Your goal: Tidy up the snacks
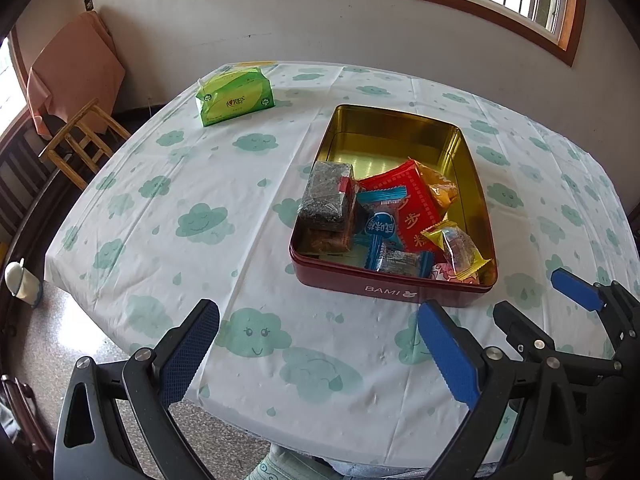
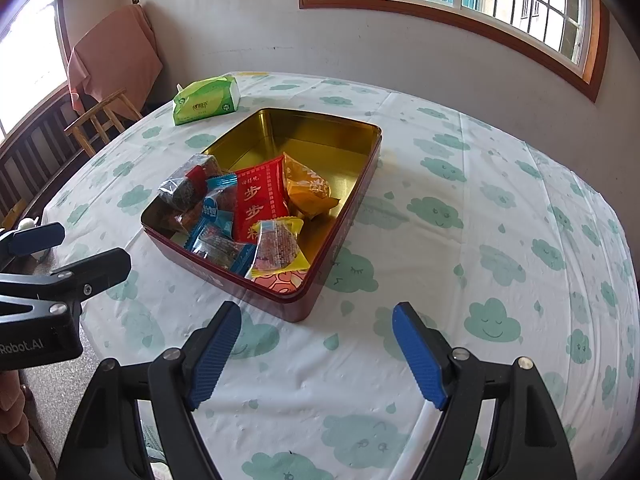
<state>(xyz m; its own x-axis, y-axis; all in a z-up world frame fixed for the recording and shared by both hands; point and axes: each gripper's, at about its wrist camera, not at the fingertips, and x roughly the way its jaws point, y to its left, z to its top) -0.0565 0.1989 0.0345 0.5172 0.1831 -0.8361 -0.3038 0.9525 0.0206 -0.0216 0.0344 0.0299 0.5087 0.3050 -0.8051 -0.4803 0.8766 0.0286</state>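
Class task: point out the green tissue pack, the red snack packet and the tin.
green tissue pack (image 1: 234, 98): left wrist view, front face.
red snack packet (image 2: 258, 202): right wrist view, printed middle.
tin (image 1: 394, 290): left wrist view, near outer wall.

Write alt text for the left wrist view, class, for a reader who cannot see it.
An open red tin with a gold inside sits on a cloud-print tablecloth, wrapped snacks piled at its near end. A green tissue pack lies further back. The left gripper is open and empty in front, the right gripper beside it.

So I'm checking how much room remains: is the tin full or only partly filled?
Partly filled. The tin holds wrapped snacks bunched at its near end; the far half shows bare gold floor.
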